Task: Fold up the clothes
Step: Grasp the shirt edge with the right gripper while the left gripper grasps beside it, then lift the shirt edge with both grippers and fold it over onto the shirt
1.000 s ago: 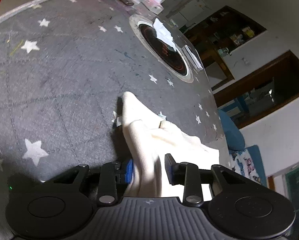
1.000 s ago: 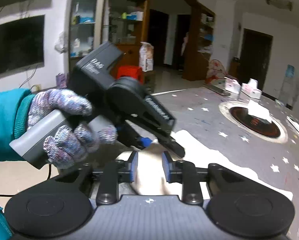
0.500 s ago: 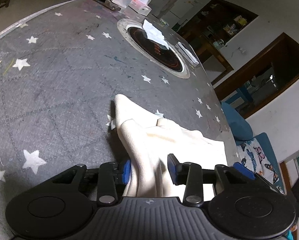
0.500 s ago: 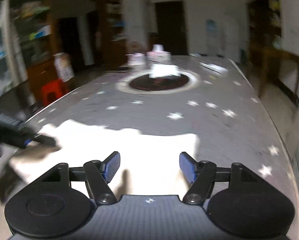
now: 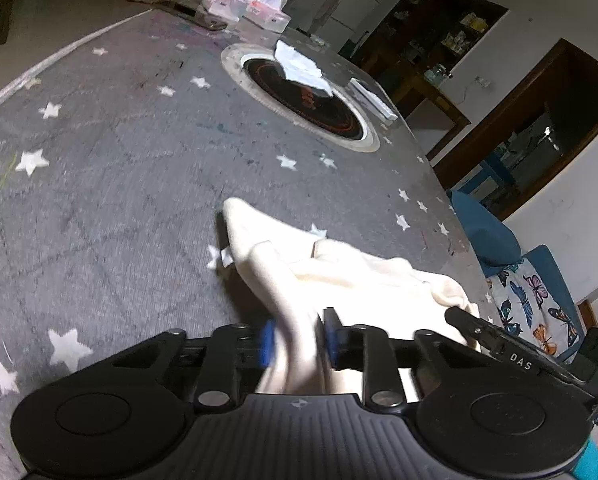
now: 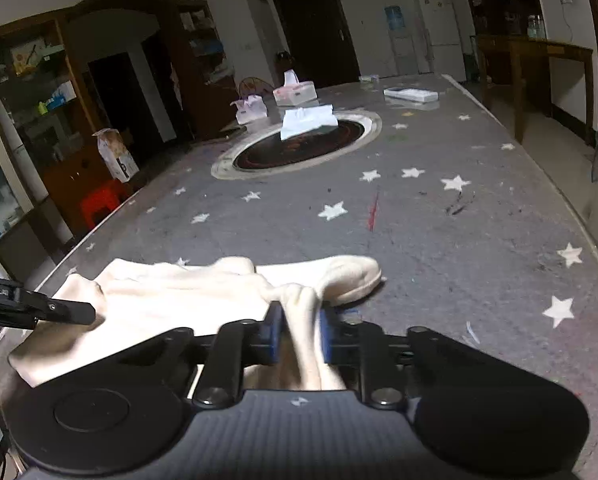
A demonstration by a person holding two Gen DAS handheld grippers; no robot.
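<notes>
A cream-white garment (image 5: 351,276) lies bunched on the grey star-patterned table cover (image 5: 119,184). My left gripper (image 5: 297,340) is shut on one bunched end of it, cloth pinched between the blue pads. My right gripper (image 6: 299,334) is shut on the other end of the garment (image 6: 187,300), which spreads to the left with a rounded fold lying to the right. The right gripper's tip also shows at the right edge of the left wrist view (image 5: 479,328), and the left gripper's tip shows at the left edge of the right wrist view (image 6: 59,312).
A round dark hotplate (image 6: 299,148) is set in the table's middle with a white tissue pack (image 6: 307,120) on it. Tissue boxes (image 6: 295,92) and a flat white box (image 6: 411,94) stand at the far end. The table's right edge drops to a blue chair (image 5: 487,236).
My right gripper, open half a second ago, has moved down and shut on the garment's end. The left gripper has closed tighter on its end, and the cloth has bunched up between the two.
</notes>
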